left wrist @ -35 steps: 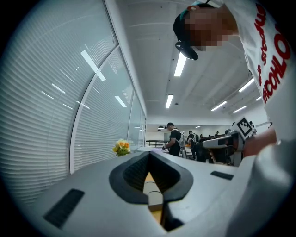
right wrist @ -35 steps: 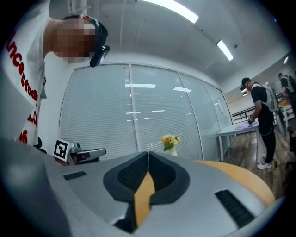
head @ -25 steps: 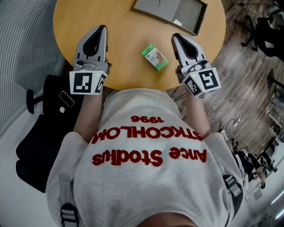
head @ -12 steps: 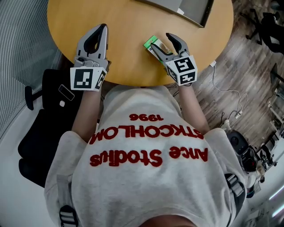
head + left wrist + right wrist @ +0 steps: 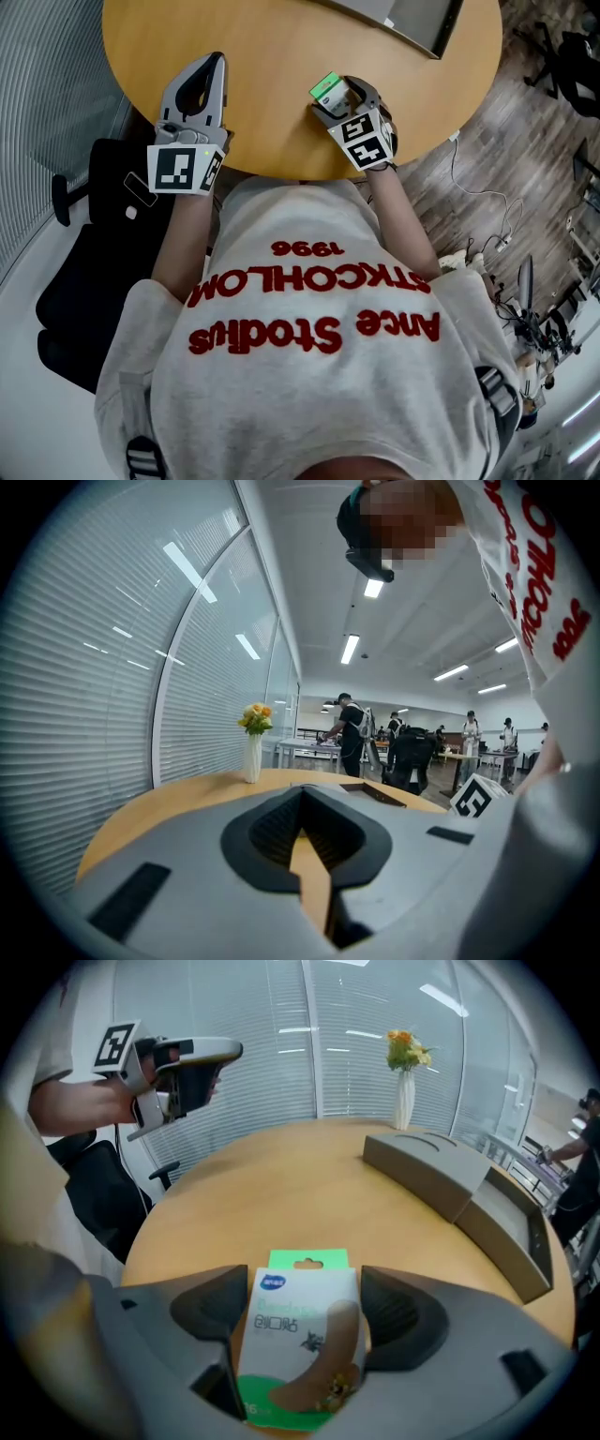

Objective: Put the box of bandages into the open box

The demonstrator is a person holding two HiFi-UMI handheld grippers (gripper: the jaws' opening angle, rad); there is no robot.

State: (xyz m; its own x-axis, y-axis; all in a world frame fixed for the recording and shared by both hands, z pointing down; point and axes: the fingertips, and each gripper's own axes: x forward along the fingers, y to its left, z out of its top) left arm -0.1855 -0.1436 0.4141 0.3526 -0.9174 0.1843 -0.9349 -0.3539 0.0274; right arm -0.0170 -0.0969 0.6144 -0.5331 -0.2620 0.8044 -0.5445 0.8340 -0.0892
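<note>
The green and white box of bandages lies flat on the round wooden table. My right gripper tilts down over it; its jaws have just been opening and now stand wide, with the box between them and not squeezed. The open box, grey cardboard, lies at the table's far side, cut off by the top edge of the head view. My left gripper hovers over the table's near left part with its jaws together and nothing in them; it also shows in the right gripper view.
A white vase of flowers stands at the table's far edge. A black chair is beside the table on the left, by the slatted blinds. Cables lie on the wooden floor to the right. People stand at desks far behind.
My right gripper has swung left and down from beside the bandage box to astride it, tipping downward, and its jaws have gone from together to wide apart. The left gripper has hardly moved.
</note>
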